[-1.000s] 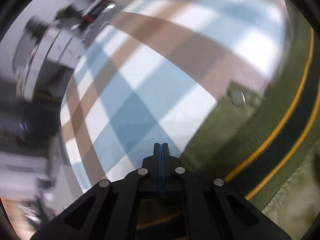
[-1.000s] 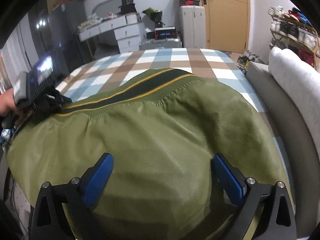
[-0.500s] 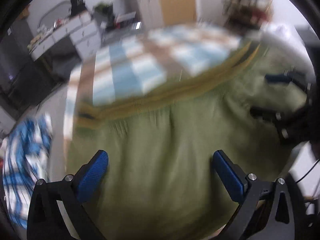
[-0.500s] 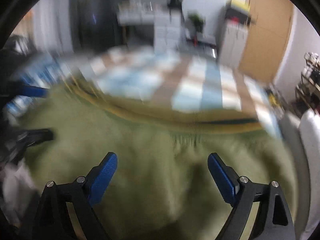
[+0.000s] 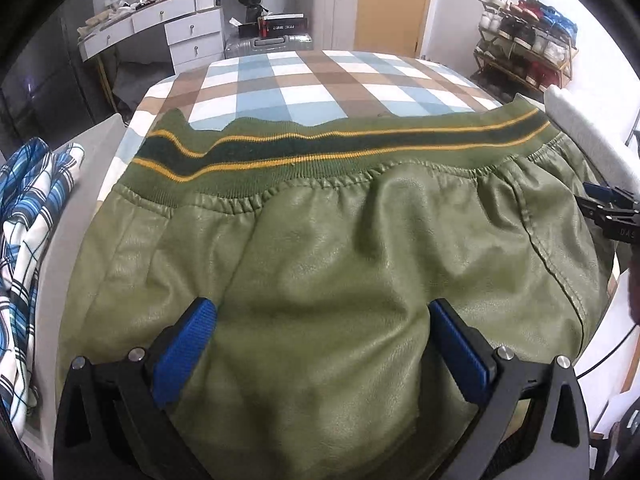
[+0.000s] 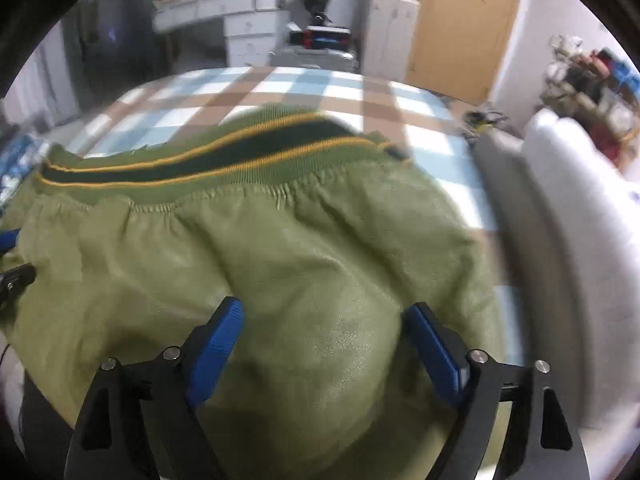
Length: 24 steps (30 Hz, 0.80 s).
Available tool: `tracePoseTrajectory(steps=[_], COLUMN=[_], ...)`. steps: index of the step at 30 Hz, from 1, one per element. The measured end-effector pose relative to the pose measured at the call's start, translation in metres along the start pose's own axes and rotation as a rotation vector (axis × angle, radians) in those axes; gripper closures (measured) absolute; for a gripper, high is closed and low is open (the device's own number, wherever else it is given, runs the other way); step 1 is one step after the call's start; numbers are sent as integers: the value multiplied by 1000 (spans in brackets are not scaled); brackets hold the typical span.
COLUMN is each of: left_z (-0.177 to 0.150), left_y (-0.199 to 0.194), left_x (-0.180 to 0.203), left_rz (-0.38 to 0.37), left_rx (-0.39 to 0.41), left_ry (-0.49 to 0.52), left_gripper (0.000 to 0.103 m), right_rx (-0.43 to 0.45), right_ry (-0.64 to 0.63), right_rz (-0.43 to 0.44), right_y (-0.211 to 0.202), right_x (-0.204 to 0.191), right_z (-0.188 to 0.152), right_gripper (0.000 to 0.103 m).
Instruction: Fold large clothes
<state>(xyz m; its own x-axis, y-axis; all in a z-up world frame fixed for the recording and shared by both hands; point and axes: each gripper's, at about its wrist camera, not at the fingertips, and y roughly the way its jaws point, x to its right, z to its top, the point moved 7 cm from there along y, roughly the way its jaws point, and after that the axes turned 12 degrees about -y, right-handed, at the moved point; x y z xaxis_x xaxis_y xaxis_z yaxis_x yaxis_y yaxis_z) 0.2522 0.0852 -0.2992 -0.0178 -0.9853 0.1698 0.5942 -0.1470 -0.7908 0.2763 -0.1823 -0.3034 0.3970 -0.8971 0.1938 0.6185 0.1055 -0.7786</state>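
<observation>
Now green jacket [image 5: 320,240] flat on checked bed [image 5: 304,80]; left tongs [image 5: 320,344] wide, right tongs [image 6: 320,344] closing, jacket between.

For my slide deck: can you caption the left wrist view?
Open left hand-held gripper poised over a green jacket spread on a checked bedspread, striped ribbed hem farthest away.

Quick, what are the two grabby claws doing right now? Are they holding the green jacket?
Left gripper: open, over the green jacket, holding nothing.
Right gripper: jaws closing over the jacket, not pinching it yet.
</observation>
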Motion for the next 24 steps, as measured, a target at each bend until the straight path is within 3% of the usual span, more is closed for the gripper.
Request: tracePoseTrajectory(steps=[4,7,8,11,13,15,17,19,21,23,24], left_z=[-1,-2,-3,-3,-3,-4,-4,-3,-4,-4,-4], left_y=[0,-1,-1,0,0,0,0,0,0,0,0], left_x=[-2,-2,-2,-2,-1,-1,-1,-2,-2,-2,-2], left_rz=[-8,-7,-8,-8,-7,-7,-8,-6,-6,-6,-6], left_rx=[23,37,40,48,55,61,67,71,76,82,80], left_ry=[-3,-9,-11,-14,-15,-14,-15,-15,-16,-18,-19], left_gripper=[1,1,1,1,1,1,1,1,1,1,1], right_rx=[-43,106,120,6,84,51,35,140,175,85,25], right_ry=[-19,-33,-37,-72,-102,-90,-69,-67,-51,-22,8], right_rz=[-44,-4,4,9,-49,-54,-55,-82,-154,-153,-96], right_y=[-9,-45,-51,-9,-4,-5,-16,-45,-58,-34,-10], right_x=[-3,-24,-32,-54,-57,-57,-56,-56,-49,-41,-37], right_z=[12,24,23,-2,-7,-3,4,13,7,-7,-20], right_gripper=[22,25,25,21,17,17,29,29,25,18,18])
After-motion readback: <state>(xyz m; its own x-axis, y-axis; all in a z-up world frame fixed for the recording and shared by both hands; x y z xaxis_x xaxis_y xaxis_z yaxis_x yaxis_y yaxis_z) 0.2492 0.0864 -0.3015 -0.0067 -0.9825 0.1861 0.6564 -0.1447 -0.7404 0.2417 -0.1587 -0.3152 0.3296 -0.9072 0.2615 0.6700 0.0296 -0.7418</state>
